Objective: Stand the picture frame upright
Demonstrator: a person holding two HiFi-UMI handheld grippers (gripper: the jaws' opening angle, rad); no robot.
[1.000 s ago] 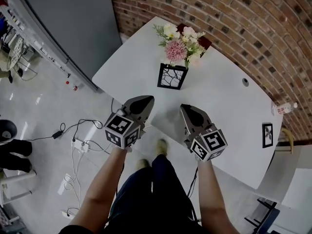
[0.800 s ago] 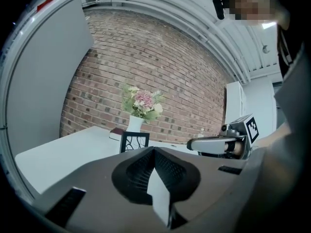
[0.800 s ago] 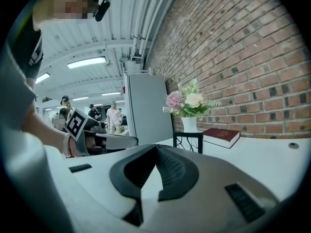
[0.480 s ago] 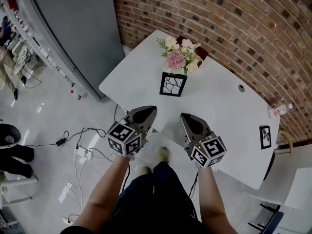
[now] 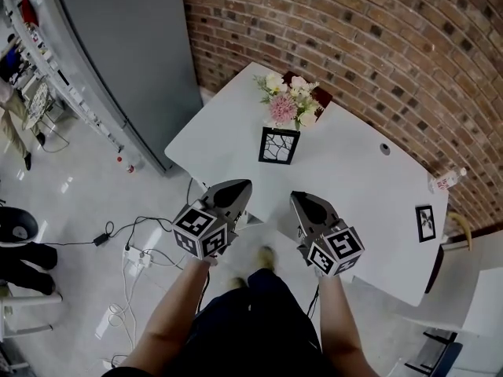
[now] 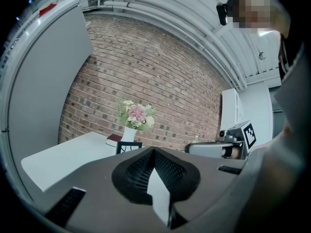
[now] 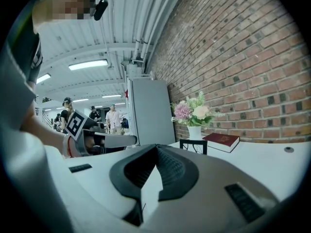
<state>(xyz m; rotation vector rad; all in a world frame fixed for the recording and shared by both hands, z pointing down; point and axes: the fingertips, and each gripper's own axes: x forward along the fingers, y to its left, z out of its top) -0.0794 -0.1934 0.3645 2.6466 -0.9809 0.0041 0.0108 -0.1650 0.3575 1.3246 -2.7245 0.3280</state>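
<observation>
**Markings.** No writing can be read. The bottle [image 5: 442,181] at the right of the head view carries a red label, and the red book [image 7: 221,140] has a gold emblem on its cover. Both are too small to read. The cube on each gripper carries black-and-white square markers only.

**Picture frame.** The picture frame [image 5: 425,222] is black with a white mat. It lies flat, face up, on the white table [image 5: 354,179], close to the table edge at the right of the head view. Its long axis runs nearly top to bottom of the picture. It is well apart from both grippers.

**Second frame.** A square black frame [image 5: 279,145] stands upright at upper centre. It is just in front of the white vase of flowers [image 5: 289,104].

**Grippers.** The left gripper [image 5: 238,185] has its jaws closed together with nothing between them. The right gripper [image 5: 299,198] is in the same condition. Both are held side by side at the near edge of the table, pointing toward the square frame.

**View differences.**
- Only the head view shows the flat picture frame, the bottle and the power strip [image 5: 134,254] with its cables on the floor.
- The right gripper view adds people standing in the background at centre left, beside a tall grey cabinet [image 7: 150,111].
- The left gripper view shows the right gripper at its right edge, in front of the brick wall [image 6: 155,86].
</observation>
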